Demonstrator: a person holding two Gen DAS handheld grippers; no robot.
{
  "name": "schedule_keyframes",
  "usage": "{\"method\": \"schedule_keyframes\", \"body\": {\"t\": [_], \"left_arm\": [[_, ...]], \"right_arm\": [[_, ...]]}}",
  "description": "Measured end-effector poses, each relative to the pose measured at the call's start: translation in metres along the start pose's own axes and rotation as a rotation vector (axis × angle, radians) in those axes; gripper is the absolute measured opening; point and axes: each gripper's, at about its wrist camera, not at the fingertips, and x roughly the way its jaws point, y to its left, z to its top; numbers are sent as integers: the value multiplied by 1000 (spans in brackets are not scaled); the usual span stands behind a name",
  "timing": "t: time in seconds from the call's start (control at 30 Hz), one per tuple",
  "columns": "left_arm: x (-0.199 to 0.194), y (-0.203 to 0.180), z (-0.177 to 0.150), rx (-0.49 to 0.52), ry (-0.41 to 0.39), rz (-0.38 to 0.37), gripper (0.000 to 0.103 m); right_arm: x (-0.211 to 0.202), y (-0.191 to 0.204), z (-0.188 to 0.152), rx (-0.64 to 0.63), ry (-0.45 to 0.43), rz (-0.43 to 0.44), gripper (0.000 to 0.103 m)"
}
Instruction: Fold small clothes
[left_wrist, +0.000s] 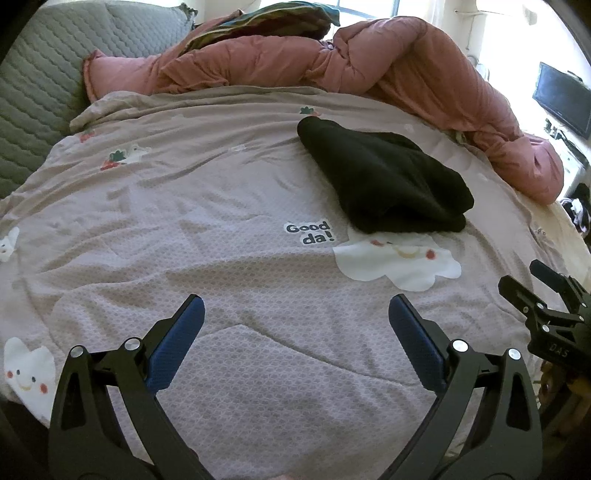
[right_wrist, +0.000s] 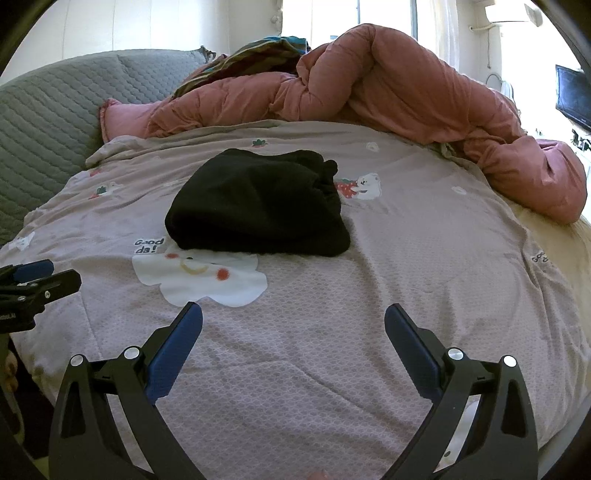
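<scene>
Black and soft, the small folded fleece garment (left_wrist: 384, 177) lay on the mauve quilt with the cartoon cloud prints (left_wrist: 229, 206), out in the middle and toward the far edge of the bed. It sat just past the white smiling cloud print (left_wrist: 397, 260) and the "Good da!" words (left_wrist: 309, 232), touching the top of that cloud.

My left gripper (left_wrist: 295, 317) was wide open with nothing in it. My right gripper (right_wrist: 293, 325) was wide open too, and held nothing. Both hung over bare quilt near the close edge of the bed, well apart from the black garment.

I thought the garment already looked folded into a thick bundle, so this fold seemed done or nearly done. Next I would need to reach forward with both jaws to tidy or move it, or go find another small piece.

My right view showed the bunched, gathered end of the garment (right_wrist: 325, 173) beside a little white bear with a strawberry print (right_wrist: 358, 186). My left view did not show that bear. My left view showed more of the grey quilted cushion (left_wrist: 48, 92) at the far left corner. Behind it all lay the puffy pink duvet (left_wrist: 406, 62) along the far edge.
</scene>
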Motion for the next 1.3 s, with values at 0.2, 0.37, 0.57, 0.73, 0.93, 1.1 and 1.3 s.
{"method": "schedule_keyframes", "body": {"t": [0.2,0.37,0.57,0.73,0.93,1.1,1.3], "left_arm": [[-1,-1,0,1,-2,0,94],[-2,0,0,-3,-2,4,94],[-5,-3,1,6,-3,7,94],[-6,-4,1,8,-4,8,94],[-7,-4,1,8,-3,10,94],[-6,-3,2,8,1,14,94],[-6,-4,1,12,5,15,94]], "right_arm": [[-1,0,1,2,-1,-1,98],[-4,0,0,-1,-5,-6,98],[-5,0,1,-7,-8,-6,98],[-5,0,1,-6,-4,-6,98],[-6,0,2,-6,-8,-7,98],[-6,1,3,-11,-5,-7,98],[-5,1,3,-11,-4,-8,98]]}}
